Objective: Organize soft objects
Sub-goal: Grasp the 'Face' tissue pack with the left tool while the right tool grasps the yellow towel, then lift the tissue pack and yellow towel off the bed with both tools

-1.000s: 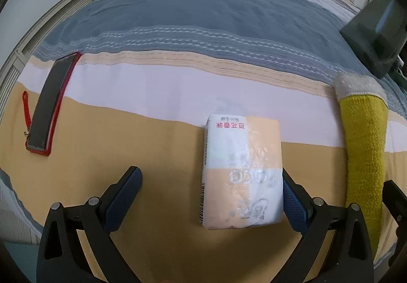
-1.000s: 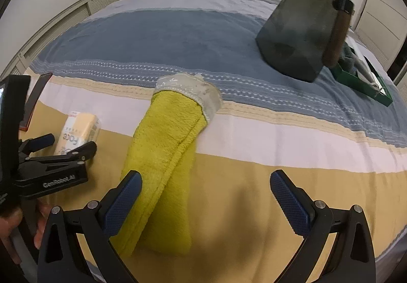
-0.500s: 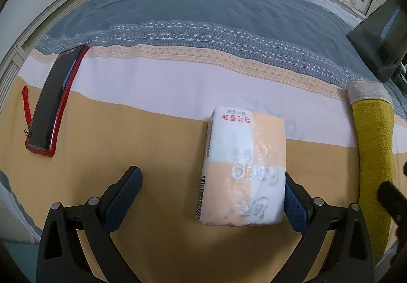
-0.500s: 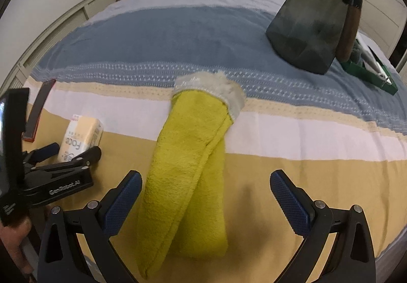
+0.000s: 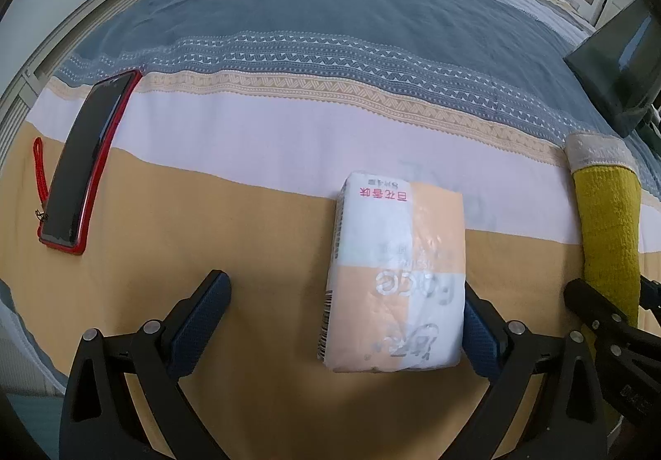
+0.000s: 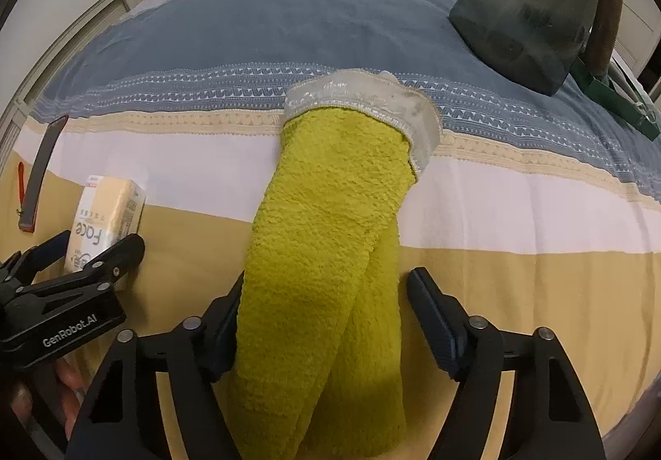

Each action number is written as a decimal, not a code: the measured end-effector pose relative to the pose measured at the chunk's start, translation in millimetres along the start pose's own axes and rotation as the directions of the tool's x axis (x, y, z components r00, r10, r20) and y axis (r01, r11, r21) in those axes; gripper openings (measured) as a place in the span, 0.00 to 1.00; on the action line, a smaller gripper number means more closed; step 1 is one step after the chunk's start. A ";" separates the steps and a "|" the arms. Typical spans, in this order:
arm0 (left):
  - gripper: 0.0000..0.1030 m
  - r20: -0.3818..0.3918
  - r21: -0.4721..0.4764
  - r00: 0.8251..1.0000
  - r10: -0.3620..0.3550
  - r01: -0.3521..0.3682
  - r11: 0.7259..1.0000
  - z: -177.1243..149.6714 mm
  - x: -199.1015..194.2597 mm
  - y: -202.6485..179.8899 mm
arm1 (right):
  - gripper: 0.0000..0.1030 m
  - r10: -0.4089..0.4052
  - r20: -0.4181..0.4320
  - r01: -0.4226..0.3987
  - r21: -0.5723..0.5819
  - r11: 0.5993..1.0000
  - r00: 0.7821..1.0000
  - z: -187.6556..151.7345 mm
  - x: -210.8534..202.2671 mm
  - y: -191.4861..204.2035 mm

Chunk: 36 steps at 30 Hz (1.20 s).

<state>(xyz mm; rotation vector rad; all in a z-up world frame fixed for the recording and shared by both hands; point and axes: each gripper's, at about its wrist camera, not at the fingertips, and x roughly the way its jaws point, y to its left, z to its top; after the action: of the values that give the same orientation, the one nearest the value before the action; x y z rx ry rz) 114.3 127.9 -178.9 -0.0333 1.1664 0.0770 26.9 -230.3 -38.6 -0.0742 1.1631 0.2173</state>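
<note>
fuzzy yellow-green socks (image 6: 326, 253) beside glossy tissue pack (image 5: 396, 278).

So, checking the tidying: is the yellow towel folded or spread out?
Folded. The yellow towel lies as a narrow strip, two layers overlapping lengthwise, its grey hem at the far end.

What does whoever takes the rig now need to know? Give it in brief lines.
Left gripper: open, straddling the tissue pack on the bed; only its right pad is at the pack.
Right gripper: jaws have just been closing around the yellow towel; left pad at the towel, right pad apart from it.
Done: nothing lifted.
Left: grip both, then sort them.
</note>
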 end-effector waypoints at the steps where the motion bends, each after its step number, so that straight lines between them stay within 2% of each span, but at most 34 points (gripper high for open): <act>1: 0.95 0.001 0.000 1.000 0.000 0.000 1.000 -0.1 0.2 -0.3 | 0.66 0.000 0.001 0.000 -0.004 1.000 1.000 0.7 1.2 -0.1; 4: 0.93 0.004 0.002 1.000 0.004 -0.004 1.000 -0.8 0.6 -1.0 | 0.58 -0.008 0.001 0.008 -0.013 1.000 1.000 2.9 3.8 1.4; 14: 0.84 0.000 0.010 0.999 0.032 -0.032 0.999 0.2 -1.3 -10.2 | 0.44 -0.013 0.005 0.013 -0.038 0.999 1.000 2.7 7.1 0.8; 17: 0.76 -0.002 0.014 1.000 0.030 -0.030 0.999 1.5 -1.8 -14.0 | 0.39 -0.004 0.006 0.004 -0.027 1.000 1.000 2.4 5.6 -2.1; 20: 0.64 -0.001 0.034 1.000 0.026 -0.026 0.999 3.9 -3.5 -18.0 | 0.33 -0.004 0.007 0.004 -0.028 1.000 1.000 1.9 5.1 -3.1; 22: 0.49 0.002 0.041 1.000 0.017 -0.017 0.999 4.5 -5.3 -21.3 | 0.29 -0.003 0.006 0.003 -0.028 1.000 1.000 1.3 4.7 -4.6; 23: 0.46 0.002 0.044 1.000 0.017 -0.017 0.999 4.7 -5.8 -22.6 | 0.28 -0.002 0.006 0.003 -0.030 1.000 1.000 1.3 4.6 -5.0; 36: 0.45 0.010 0.032 0.999 0.031 -0.031 0.999 -1.6 -12.5 -23.5 | 0.18 0.023 0.006 -0.023 -0.039 0.999 1.000 2.7 1.3 -9.4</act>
<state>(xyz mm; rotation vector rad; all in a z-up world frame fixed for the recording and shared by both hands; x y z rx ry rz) 109.8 103.9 -168.3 0.0134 1.1590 0.0860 31.8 -238.8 -39.3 -0.0941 1.1539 0.2605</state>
